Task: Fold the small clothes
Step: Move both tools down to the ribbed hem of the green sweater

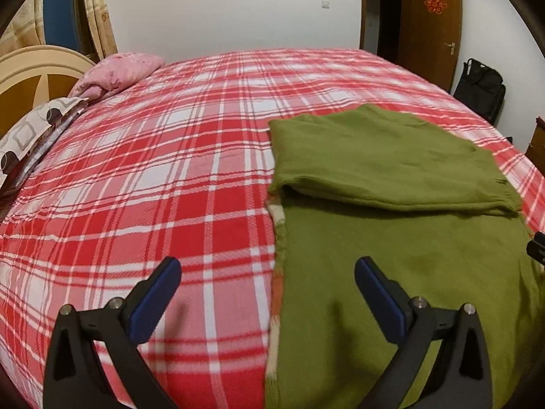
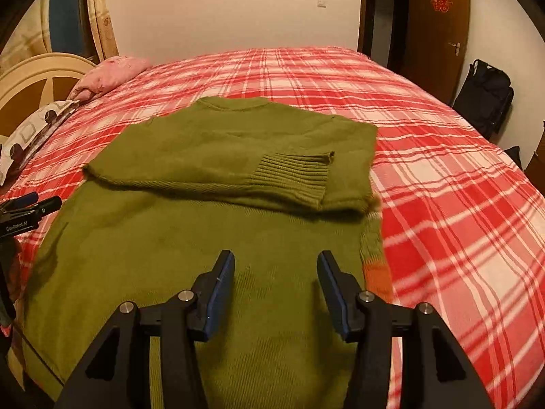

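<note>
Both grippers tilt down over the bed (image 1: 170,170). Left gripper (image 1: 267,269): jaws wide, empty, straddling the left edge of the green sweater (image 1: 391,238). Right gripper (image 2: 276,262): jaws about half open, empty, sweater body between and beyond them. Only the right wrist view shows the ribbed cuff (image 2: 293,173) of the sleeve folded across the chest, and the collar. Sweater lies flat on the plaid bedspread.

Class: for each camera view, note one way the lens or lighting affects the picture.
Left wrist view: fisheye bends the plaid bedspread into a dome, corners vignetted black. Right wrist view: warm, dim light, the green sweater blurred near the right gripper, its ribbed cuff sharper.
</note>
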